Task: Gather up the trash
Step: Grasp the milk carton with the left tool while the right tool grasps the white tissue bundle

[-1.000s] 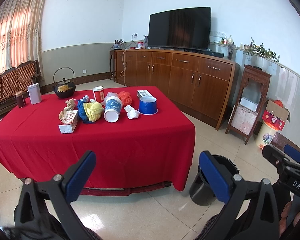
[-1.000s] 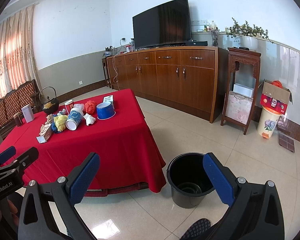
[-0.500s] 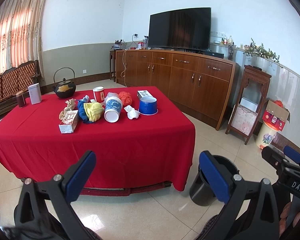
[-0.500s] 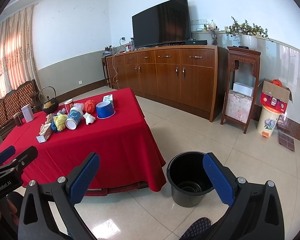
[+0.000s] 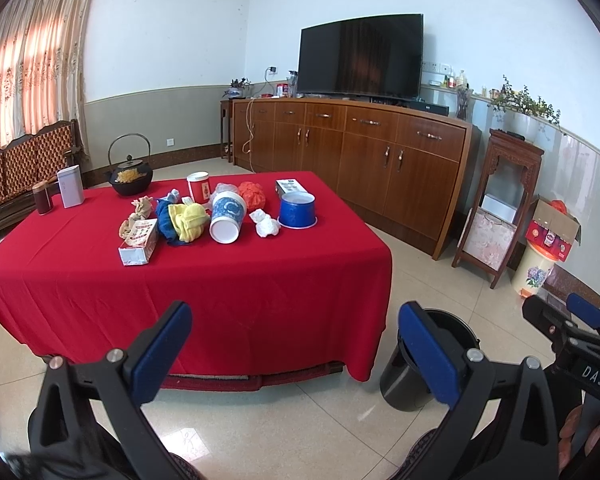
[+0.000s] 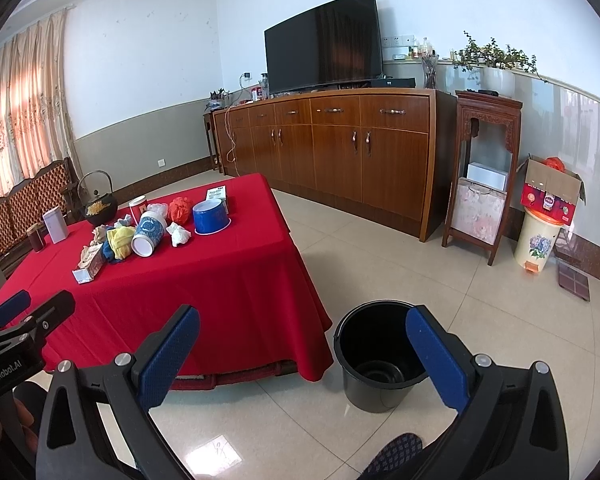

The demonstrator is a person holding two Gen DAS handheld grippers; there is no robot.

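A red-clothed table (image 5: 220, 280) (image 6: 228, 280) holds a heap of trash: a tipped blue-and-white paper cup (image 5: 228, 218) (image 6: 148, 234), crumpled white tissue (image 5: 266, 224) (image 6: 179, 234), an orange bag (image 5: 253, 195) (image 6: 180, 209), yellow and blue cloths (image 5: 186, 220) (image 6: 118, 240), a flattened carton (image 5: 139, 240) (image 6: 89, 267) and a blue tub (image 5: 297, 210) (image 6: 211, 217). A black bucket (image 6: 376, 360) (image 5: 456, 332) stands on the floor right of the table. My left gripper (image 5: 296, 354) and right gripper (image 6: 304, 360) are both open, empty, and well short of the table.
A black teapot (image 5: 130, 178), a white tin (image 5: 71, 187) and a brown jar (image 5: 42, 198) stand at the table's far left. A long wooden sideboard (image 6: 332, 148) with a TV lines the back wall. A wooden stand (image 6: 482, 172) and a pedal bin (image 6: 540, 240) are at right.
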